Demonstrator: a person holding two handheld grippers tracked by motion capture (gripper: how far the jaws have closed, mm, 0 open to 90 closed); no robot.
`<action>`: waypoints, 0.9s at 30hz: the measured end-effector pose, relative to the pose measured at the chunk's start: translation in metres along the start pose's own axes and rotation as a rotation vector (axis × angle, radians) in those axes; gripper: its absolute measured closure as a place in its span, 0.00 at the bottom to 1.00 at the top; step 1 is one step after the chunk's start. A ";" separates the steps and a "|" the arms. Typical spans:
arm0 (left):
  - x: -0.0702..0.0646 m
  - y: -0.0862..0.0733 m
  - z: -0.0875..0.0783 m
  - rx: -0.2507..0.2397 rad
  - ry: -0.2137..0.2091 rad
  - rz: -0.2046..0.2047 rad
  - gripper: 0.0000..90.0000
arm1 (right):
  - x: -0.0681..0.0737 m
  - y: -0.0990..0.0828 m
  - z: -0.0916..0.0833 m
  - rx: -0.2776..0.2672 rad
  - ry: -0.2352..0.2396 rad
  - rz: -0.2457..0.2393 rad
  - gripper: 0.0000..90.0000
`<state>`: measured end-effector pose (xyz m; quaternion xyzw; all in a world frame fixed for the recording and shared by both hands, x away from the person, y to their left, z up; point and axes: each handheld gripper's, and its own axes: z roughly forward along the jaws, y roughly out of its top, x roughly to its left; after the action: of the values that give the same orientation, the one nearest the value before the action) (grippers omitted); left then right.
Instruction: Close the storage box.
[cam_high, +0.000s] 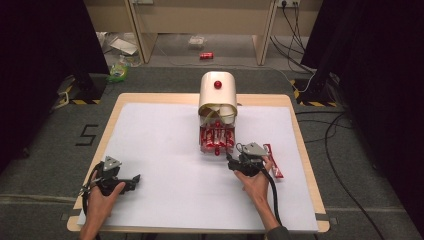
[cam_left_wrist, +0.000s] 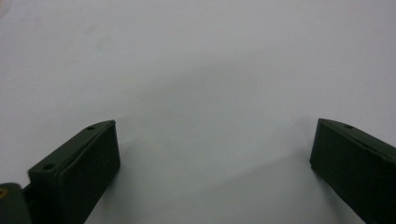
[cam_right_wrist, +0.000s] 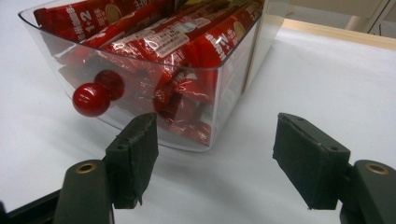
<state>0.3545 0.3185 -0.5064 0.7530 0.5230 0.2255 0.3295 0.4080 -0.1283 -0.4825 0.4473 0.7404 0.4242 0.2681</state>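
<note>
Across the table (cam_high: 125, 100) lies a white sheet, and toward its far edge stands the cream dispenser (cam_high: 218, 92) with its clear drawer (cam_right_wrist: 233, 74) pulled out, stuffed with red packets (cam_right_wrist: 187, 42). One red packet (cam_high: 274, 161) lies near the right edge. Right gripper (cam_right_wrist: 215, 158) sits spread and empty by the drawer's red knob (cam_right_wrist: 88, 99); I'd guess pushing it shut comes next. Left gripper (cam_left_wrist: 212, 158) idles, jaws wide.

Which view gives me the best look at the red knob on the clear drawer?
The right gripper view: the red knob sits close and sharp on the clear drawer, just beyond the open right claw. The high view shows the knob as a tiny red dot. The left gripper view looks at white table cover.
</note>
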 end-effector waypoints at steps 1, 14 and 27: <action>0.000 0.000 0.000 0.000 -0.001 0.000 0.01 | 0.000 0.000 0.001 -0.001 -0.001 -0.003 0.35; 0.000 0.000 0.000 0.000 -0.001 0.000 0.01 | 0.000 0.005 0.009 -0.004 -0.031 0.001 0.35; 0.000 0.000 0.000 0.001 -0.001 -0.001 0.01 | -0.002 0.004 0.023 -0.027 -0.028 0.081 0.35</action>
<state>0.3546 0.3185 -0.5064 0.7530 0.5232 0.2247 0.3296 0.4286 -0.1197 -0.4907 0.4791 0.7119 0.4384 0.2672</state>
